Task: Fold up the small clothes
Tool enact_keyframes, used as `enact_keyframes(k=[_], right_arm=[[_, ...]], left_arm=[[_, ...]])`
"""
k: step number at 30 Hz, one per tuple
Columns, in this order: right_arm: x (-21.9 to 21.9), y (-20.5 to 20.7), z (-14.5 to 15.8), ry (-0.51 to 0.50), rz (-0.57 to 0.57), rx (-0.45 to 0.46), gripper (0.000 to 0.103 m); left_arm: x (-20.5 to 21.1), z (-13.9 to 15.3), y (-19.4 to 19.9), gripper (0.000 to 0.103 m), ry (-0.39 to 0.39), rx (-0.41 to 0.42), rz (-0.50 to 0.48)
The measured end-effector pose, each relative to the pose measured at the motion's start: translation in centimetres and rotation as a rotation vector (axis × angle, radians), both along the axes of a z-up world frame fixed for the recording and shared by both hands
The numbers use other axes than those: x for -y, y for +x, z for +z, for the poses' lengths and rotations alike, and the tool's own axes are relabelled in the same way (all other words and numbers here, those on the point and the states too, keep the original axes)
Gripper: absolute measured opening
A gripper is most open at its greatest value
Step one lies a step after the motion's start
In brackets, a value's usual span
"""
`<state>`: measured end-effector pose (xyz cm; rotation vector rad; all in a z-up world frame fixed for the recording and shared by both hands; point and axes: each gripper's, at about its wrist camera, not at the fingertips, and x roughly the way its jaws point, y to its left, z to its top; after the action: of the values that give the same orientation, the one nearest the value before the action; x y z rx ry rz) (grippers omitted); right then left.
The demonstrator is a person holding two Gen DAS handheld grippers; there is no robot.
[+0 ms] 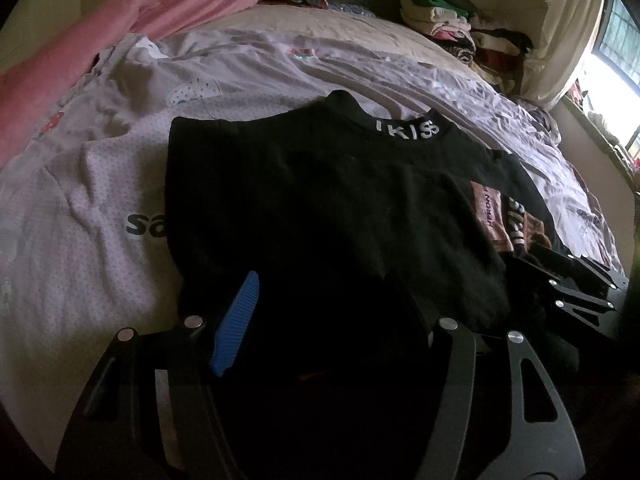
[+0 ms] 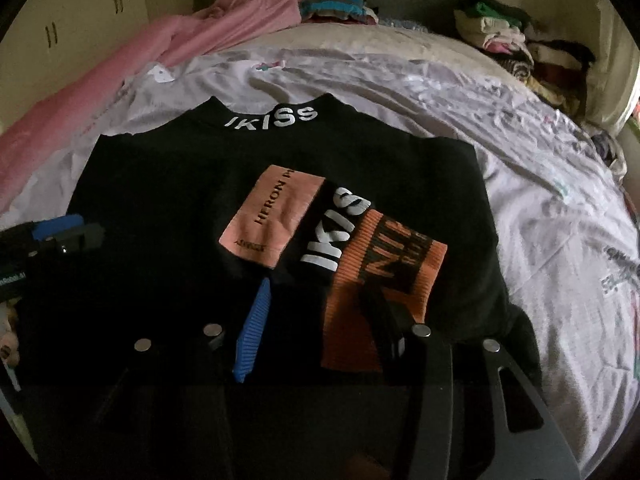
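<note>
A black top (image 1: pixel 320 200) with white "IKISS" lettering on its collar lies flat on the bed, sleeves folded in. In the right wrist view the top (image 2: pixel 168 184) shows a pink patch (image 2: pixel 276 216) and an orange cuff (image 2: pixel 384 280) lying on its middle. My left gripper (image 1: pixel 320 312) is open over the top's near hem, its blue-padded finger (image 1: pixel 236 324) at the left. My right gripper (image 2: pixel 316 316) is open over the hem near the orange cuff. Each gripper shows in the other's view: the right gripper (image 1: pixel 576 292) and the left gripper (image 2: pixel 56 236).
The bed has a pale printed sheet (image 1: pixel 100 184). A pink blanket (image 1: pixel 120 40) lies along the far left. Piles of folded clothes (image 1: pixel 464 28) stand at the far right by the wall. A window (image 1: pixel 616 52) is at the right.
</note>
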<state>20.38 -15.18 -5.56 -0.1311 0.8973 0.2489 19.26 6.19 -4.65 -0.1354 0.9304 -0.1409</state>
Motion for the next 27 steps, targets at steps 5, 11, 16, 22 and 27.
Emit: enact_keyframes(k=[5, 11, 16, 22, 27], right_arm=[[0.2, -0.7, 0.9, 0.036, -0.006, 0.028, 0.048], [0.7, -1.7, 2.1, 0.067, -0.029, 0.066, 0.061], [1.3, -2.6, 3.1, 0.087, -0.042, 0.096, 0.079], [1.9, -3.4, 4.0, 0.089, -0.078, 0.142, 0.094], [2.5, -3.9, 4.7, 0.092, -0.096, 0.162, 0.097]], left_arm=[[0.0, 0.2, 0.0, 0.057, -0.002, 0.001, -0.001], [0.0, 0.6, -0.2, 0.057, -0.008, 0.007, -0.005], [-0.1, 1.6, -0.9, 0.058, -0.044, 0.036, -0.008], [-0.1, 2.9, -1.7, 0.082, -0.054, 0.083, 0.008], [0.0, 3.8, -2.3, 0.093, -0.033, 0.120, 0.026]])
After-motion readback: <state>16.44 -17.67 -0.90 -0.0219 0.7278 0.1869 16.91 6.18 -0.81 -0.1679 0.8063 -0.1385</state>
